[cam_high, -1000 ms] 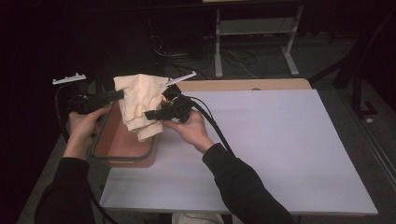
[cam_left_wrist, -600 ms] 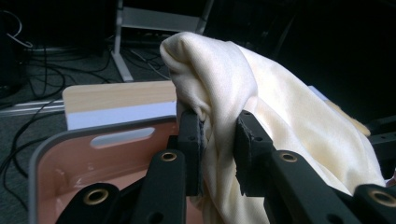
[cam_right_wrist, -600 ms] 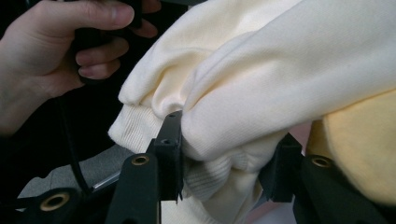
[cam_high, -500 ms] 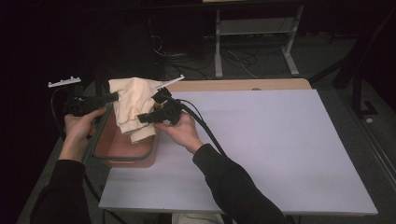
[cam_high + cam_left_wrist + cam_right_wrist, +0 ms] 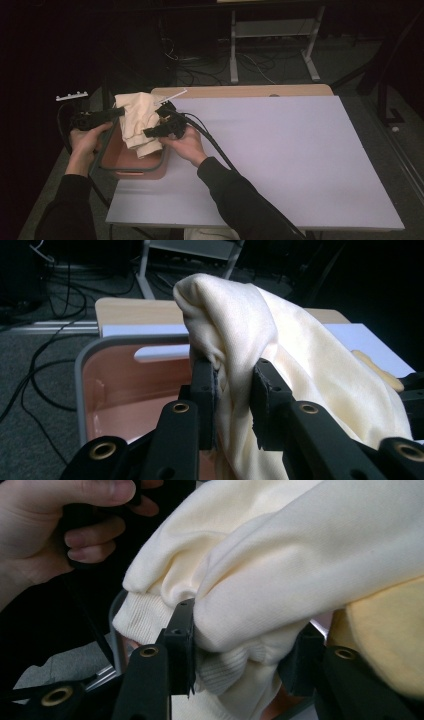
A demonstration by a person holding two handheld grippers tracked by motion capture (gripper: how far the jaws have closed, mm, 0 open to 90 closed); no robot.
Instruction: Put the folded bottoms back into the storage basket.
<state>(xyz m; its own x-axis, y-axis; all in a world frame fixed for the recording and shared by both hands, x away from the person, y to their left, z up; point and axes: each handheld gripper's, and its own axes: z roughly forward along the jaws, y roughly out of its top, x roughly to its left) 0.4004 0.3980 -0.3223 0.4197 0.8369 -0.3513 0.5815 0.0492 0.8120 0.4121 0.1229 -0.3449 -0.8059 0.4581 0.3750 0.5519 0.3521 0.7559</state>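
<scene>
Clearly soft, light, floppy: cream garment (image 5: 137, 122) slung between left claw (image 5: 234, 385) and right claw (image 5: 240, 650), both clenched on bunched folds, drooping below them into the pinkish bin (image 5: 112, 157) at the tabletop (image 5: 300, 160) edge. Likely to sag and slide through a thin pinch. Best gripped on thick gathers or the ribbed cuff (image 5: 142, 617) just left of the right claw.

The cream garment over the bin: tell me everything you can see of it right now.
The garment is soft, pale cream knit fabric, bunched and folded, with a ribbed cuff or hem showing in the right gripper view. It hangs between the two tools above the pinkish-brown bin at the table's left edge, its lower end drooping into the bin. The left tool pinches a fold near its top; the right tool clamps a thick roll of it. A yellower patch shows beside that roll.
</scene>
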